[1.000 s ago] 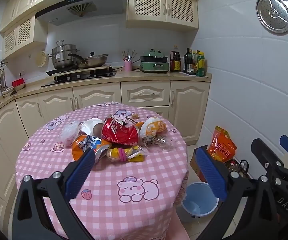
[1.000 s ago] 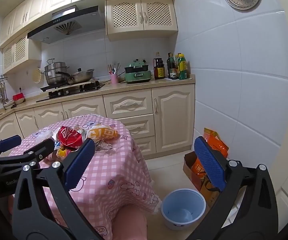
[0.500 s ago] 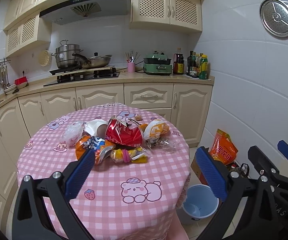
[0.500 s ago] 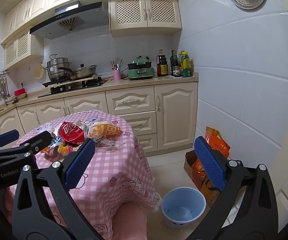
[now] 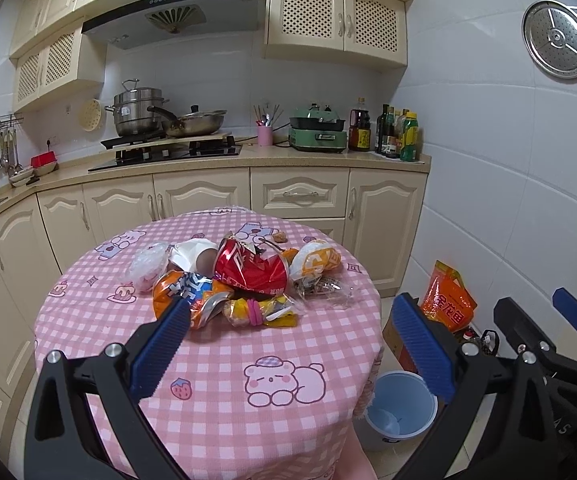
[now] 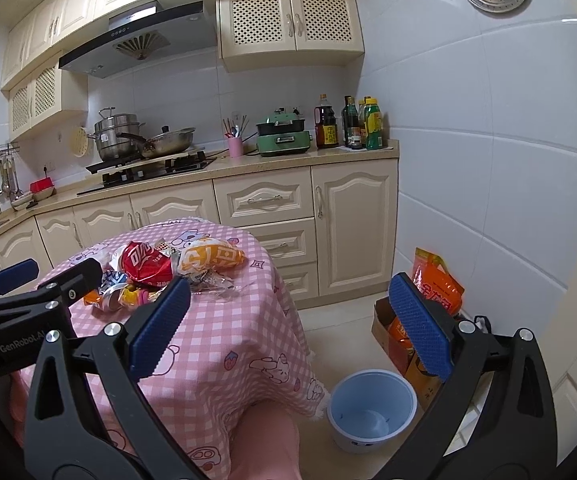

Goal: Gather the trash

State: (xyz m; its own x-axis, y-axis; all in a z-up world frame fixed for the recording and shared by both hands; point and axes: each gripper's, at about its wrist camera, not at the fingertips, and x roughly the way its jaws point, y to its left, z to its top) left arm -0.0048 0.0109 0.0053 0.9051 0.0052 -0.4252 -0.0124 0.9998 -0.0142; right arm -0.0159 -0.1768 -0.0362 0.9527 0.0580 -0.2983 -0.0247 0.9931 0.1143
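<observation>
Wrappers [image 5: 248,280] lie heaped mid-table [image 5: 216,364]; the blue bin [image 6: 370,410] stands on the floor beside it. Left gripper [image 5: 288,344] and right gripper [image 6: 286,320] hover, fingers wide, empty.

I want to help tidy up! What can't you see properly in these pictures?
- Blue bin, left wrist view: the table hides its left rim.
- Trash pile, right wrist view: the left gripper hides its left part.
- Cardboard box, right wrist view: contents hidden behind a blue finger.

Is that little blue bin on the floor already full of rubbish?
No, it looks empty. The right wrist view looks down into the blue bin and shows its bare bottom; the wrappers lie on the table.
</observation>
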